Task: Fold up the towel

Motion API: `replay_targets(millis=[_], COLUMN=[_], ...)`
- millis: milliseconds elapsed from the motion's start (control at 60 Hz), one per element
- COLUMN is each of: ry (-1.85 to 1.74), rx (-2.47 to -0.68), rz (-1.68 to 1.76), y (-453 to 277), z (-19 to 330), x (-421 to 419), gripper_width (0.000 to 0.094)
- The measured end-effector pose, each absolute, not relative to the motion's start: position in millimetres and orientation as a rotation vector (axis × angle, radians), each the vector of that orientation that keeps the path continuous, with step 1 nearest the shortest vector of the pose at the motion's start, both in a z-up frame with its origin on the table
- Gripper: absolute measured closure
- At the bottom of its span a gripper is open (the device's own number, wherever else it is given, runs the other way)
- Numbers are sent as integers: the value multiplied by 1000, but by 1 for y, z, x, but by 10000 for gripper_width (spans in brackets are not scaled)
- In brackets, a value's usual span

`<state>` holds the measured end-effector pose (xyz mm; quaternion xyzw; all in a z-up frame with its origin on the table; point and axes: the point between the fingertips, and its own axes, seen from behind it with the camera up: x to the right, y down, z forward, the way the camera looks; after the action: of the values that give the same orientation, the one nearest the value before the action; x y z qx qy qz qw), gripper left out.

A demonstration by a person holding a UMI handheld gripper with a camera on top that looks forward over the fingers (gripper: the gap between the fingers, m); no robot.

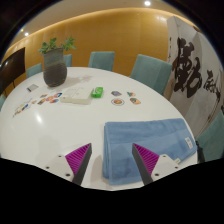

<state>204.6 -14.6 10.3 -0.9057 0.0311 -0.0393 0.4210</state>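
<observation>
A light blue towel [148, 143] lies flat on the white round table [60, 125], folded into a rectangle. My gripper [112, 162] hovers over the towel's near left corner. Its two fingers stand wide apart, the left pink pad [79, 158] over bare table beside the towel's left edge, the right pad [146, 158] over the towel. Nothing is held between them.
A potted plant [55, 60] stands at the table's far left. Small items lie beyond the towel: cards and papers [48, 98], a green object [97, 92], round coasters [126, 98]. Teal chairs [150, 70] ring the table. A calligraphy banner [196, 72] hangs to the right.
</observation>
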Motion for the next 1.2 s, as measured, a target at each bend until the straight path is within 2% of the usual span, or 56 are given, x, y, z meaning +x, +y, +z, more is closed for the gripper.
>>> replay_targets(millis=[67, 117, 150, 167, 250, 367, 483, 533, 650, 717, 800, 917, 950, 983, 1050, 1100, 1200], ry=[62, 36, 4, -12, -84, -76, -10, -9, 32, 63, 124, 161, 161, 153, 169, 163, 133], rx=[-2290, -2259, -2256, -2247, -2235, -2263, -2315, -2319, -2214, -2167, -2169, -2242, -2266, -2284, -2324, -2313, -2249], rz=[-124, -145, -177, -190, -235, -185, 76, 228, 492, 498, 425, 226, 175, 116, -37, -86, -148], y=[3, 16, 18, 21, 25, 23, 7, -3, -8, 0, 11, 7, 5, 1, -13, -21, -45], z=[-9, -10, -11, -11, -11, -9, 8, 31, 114, 140, 138, 80, 69, 58, 47, 56, 93], x=[212, 214, 217, 217, 218, 211, 164, 133, 91, 108, 144, 220, 235, 252, 289, 300, 304], gripper_width=[120, 205, 333, 454, 812, 861, 866, 866, 866, 865, 864, 825, 740, 594, 236, 53, 80])
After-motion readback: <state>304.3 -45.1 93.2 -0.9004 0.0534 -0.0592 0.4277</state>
